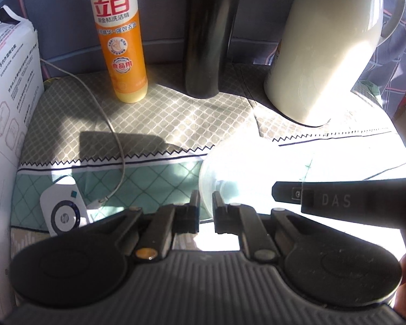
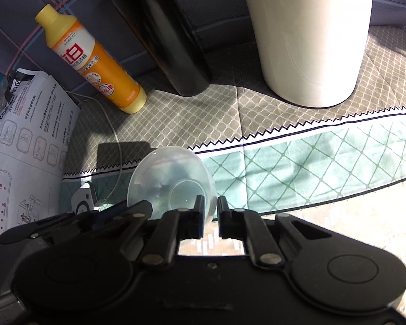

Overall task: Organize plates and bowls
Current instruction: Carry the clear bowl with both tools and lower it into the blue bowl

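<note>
A clear plastic bowl (image 1: pixel 230 168) is held tilted on its side above the patterned tablecloth (image 1: pixel 154 124). My left gripper (image 1: pixel 205 203) is shut on the bowl's rim, one finger on each side of the wall. In the right wrist view the same bowl (image 2: pixel 170 181) faces the camera with its opening, and my right gripper (image 2: pixel 210 207) is shut on its right rim. The right gripper's arm (image 1: pixel 338 200) crosses the left wrist view at the right. The left gripper's fingers (image 2: pixel 75 222) show at the lower left of the right wrist view. Glare washes out much of the bowl.
At the back stand an orange dish-soap bottle (image 1: pixel 119 35), a black flask (image 1: pixel 211 32) and a cream kettle (image 1: pixel 324 48). A white printed box (image 1: pixel 5 124) stands at the left. A white cable (image 1: pixel 113 140) runs to a small white device (image 1: pixel 63 211).
</note>
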`<move>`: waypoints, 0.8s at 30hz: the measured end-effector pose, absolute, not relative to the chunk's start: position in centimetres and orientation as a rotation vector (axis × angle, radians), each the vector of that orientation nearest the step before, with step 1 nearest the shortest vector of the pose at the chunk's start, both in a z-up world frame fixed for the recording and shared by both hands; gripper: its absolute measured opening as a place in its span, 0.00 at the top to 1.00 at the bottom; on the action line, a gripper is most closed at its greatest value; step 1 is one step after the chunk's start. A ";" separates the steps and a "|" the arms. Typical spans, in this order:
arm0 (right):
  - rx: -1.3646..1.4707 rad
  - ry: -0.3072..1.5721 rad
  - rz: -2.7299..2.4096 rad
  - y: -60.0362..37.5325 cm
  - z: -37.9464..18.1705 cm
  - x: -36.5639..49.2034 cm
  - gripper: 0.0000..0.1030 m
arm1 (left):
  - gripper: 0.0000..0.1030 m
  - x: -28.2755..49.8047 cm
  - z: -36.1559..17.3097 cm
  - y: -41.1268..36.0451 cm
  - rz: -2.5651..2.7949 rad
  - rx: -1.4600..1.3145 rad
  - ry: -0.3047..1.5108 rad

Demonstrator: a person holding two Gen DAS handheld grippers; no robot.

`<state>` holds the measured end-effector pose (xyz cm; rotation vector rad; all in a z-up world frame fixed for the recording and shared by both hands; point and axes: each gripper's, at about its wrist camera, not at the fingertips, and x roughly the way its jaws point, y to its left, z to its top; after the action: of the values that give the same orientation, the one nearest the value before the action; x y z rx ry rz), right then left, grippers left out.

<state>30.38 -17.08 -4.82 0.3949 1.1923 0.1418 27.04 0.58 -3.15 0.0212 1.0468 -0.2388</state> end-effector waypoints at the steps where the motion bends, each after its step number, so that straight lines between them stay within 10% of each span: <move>1: 0.395 1.190 0.142 -17.4 -4.4 29.7 0.91 | 0.92 26.6 -2.8 0.3 -0.244 0.023 1.046; 24: 0.338 1.113 0.123 -24.8 3.8 12.5 0.91 | 0.90 11.2 4.4 -5.4 -0.401 0.046 1.000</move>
<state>12.50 -24.84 3.84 0.3375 1.1133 0.1231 11.15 -5.37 4.43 0.0455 1.0001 -0.4012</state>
